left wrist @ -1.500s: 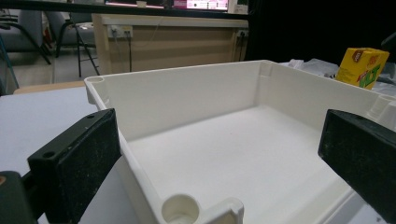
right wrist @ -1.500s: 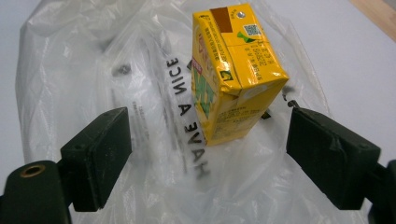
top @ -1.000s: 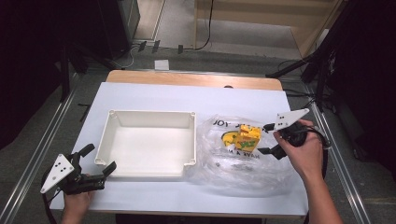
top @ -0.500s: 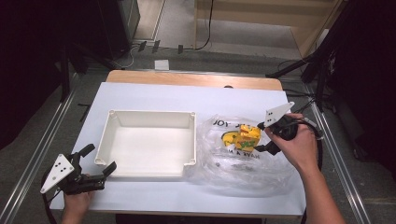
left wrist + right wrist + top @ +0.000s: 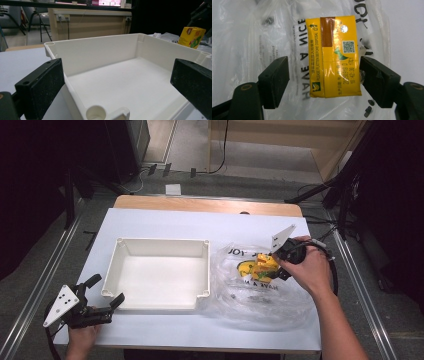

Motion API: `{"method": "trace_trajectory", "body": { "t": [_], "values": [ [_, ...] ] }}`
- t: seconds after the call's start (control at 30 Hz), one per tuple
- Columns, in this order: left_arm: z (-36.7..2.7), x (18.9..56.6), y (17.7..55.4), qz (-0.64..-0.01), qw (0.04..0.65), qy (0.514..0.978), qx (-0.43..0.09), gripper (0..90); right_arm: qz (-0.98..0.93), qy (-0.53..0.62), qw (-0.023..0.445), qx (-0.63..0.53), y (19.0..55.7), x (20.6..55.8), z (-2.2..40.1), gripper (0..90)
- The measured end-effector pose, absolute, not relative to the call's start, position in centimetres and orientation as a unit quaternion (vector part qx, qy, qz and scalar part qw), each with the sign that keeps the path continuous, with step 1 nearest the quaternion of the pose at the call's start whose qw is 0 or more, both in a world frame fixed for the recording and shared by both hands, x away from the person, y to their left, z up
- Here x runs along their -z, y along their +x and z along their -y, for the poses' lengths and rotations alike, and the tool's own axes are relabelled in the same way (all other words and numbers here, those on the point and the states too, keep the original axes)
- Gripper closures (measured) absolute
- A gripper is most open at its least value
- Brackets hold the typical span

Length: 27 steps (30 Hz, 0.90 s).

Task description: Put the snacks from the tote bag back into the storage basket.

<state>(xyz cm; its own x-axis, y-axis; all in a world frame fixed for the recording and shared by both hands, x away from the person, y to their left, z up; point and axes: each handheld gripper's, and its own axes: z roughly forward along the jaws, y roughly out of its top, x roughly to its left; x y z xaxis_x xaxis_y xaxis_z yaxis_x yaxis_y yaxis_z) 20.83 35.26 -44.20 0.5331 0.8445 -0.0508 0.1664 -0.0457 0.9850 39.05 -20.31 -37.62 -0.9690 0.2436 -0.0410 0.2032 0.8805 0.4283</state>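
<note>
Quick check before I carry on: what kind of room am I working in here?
Probably a lab or recording studio rather than a home. The white table stands between metal floor rails, with dark curtains on both sides and cables trailing over a bare floor. The left gripper view also shows wall sockets and screens behind.

Print on carton and bag
Yellow carton (image 5: 333, 56): "PLEASE FLATTEN BEFORE DISPOSAL"; clear plastic bag (image 5: 262, 45): "HAVE A NICE".

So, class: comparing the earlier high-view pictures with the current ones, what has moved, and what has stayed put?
The right gripper has moved left, in over the yellow carton on the plastic bag; its open jaws now straddle the carton without clamping. The left gripper, the white tray and the carton stayed put.
</note>
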Motion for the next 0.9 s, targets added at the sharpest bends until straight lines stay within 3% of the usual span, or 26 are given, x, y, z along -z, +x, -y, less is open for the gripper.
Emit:
{"method": "trace_trajectory", "body": {
  "t": [0.53, 0.9],
  "values": [
    [-35.3, 44.2, 20.8, -0.383, 0.577, 0.659, -0.293, 0.0, -0.980, 0.110, 0.035, -0.160, 40.4, 38.2, 18.1, 49.2],
    [-35.3, 44.2, 20.8, -0.384, 0.578, 0.658, -0.293, 0.0, -0.987, 0.085, 0.041, -0.128, 40.5, 37.9, 17.2, 51.8]
  ]
}}
